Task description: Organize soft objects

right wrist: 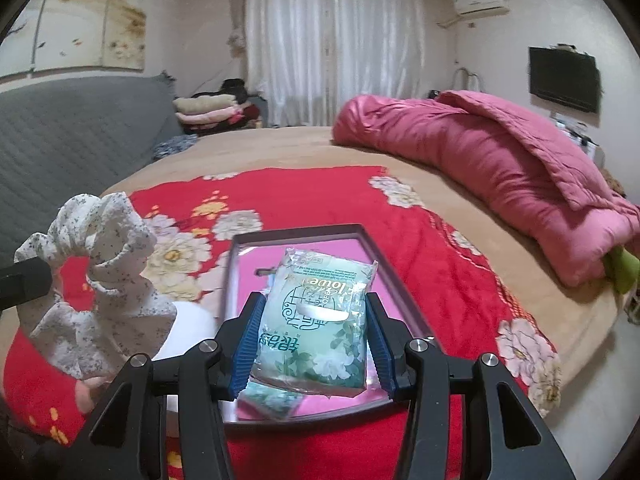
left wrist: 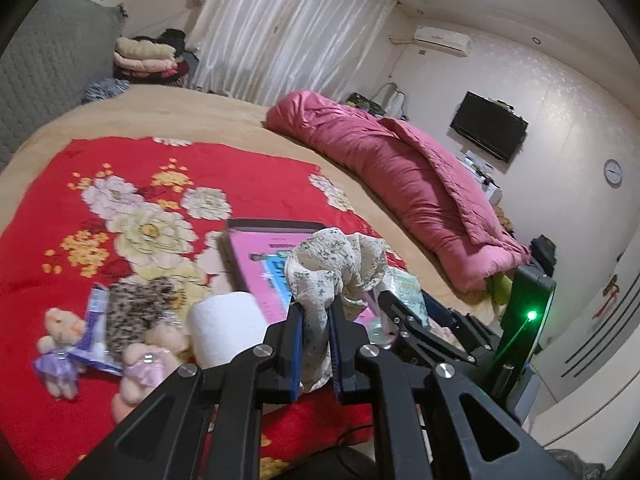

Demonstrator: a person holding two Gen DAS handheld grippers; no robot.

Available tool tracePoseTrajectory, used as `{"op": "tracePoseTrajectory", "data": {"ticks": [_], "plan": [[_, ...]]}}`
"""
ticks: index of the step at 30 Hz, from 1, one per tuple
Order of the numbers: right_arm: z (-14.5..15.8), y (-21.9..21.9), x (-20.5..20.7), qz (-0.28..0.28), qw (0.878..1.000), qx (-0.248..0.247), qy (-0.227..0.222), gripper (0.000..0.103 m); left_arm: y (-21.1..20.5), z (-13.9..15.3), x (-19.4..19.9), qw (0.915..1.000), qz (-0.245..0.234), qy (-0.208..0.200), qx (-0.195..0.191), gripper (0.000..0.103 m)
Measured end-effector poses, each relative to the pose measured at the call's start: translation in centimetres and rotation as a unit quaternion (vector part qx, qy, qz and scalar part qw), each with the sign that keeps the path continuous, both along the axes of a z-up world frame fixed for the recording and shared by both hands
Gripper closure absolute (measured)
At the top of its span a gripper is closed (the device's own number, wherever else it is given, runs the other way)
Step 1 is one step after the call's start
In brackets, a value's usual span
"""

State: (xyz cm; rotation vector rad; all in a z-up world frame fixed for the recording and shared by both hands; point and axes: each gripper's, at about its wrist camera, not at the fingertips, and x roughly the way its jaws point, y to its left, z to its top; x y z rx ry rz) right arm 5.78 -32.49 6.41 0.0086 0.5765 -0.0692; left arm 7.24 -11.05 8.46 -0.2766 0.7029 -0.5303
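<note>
Blue-padded black tongs of my left gripper [left wrist: 316,320] are clamped tight on a crumpled cream cloth with a small floral print [left wrist: 336,268], the fabric bunched above the jaws and trailing down between them. My right gripper [right wrist: 312,340] stands about half open, its ribbed pads pressed against both sides of a pale green plastic pack of tissues [right wrist: 316,320], so the pack is held rather than loose.

Both soft items hang over a shallow rectangular box with a dark rim and pink inside [right wrist: 360,236], which lies on the red floral blanket [right wrist: 320,200] spread across the bed. I judge the box to be the collecting place, and that each load is carried above it for dropping in.

Both grippers tilt forward and downward, side by side, the right one's black linkage visible just beside the left.

Awaiting sorting on the blanket are a white paper roll [left wrist: 228,324], two small plush bears in purple and pink dresses [left wrist: 60,344] and a speckled brown furry piece [left wrist: 136,312].
</note>
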Motion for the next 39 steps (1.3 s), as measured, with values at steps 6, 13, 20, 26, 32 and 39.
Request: {"op": "tracePoseTrajectory", "data": {"ticks": [6,13,20,26,32,39], "plan": [[-0.2,-1.5,-0.1,-0.023,1.0,0.008,0.002,0.052,-2.6,-0.9,1.6,0.9991,-0.032,0.022,-0.017,0.091],[-0.3,-2.0,0.2,-0.029,1.0,0.012,0.002,0.052,-5.0,-4.3,5.0,0.9938,-0.05,0.095,-0.028,0.091],[-0.7,-2.3,0.4,-0.03,0.999,0.01,0.008,0.052,-7.0,-5.8,6.1,0.9927,-0.061,0.103,0.01,0.091],[-1.1,-2.5,0.5,-0.032,0.999,0.016,0.008,0.052,-7.9,-7.2,7.3,0.9912,-0.059,0.114,0.031,0.091],[-1.5,-2.5,0.7,-0.025,0.999,0.014,0.016,0.052,-8.4,-8.1,8.2,0.9892,-0.06,0.129,0.035,0.091],[-2.2,-2.2,1.2,-0.015,0.999,0.014,0.029,0.052,-9.1,-9.4,8.8,0.9872,-0.05,0.131,0.077,0.091]]}}
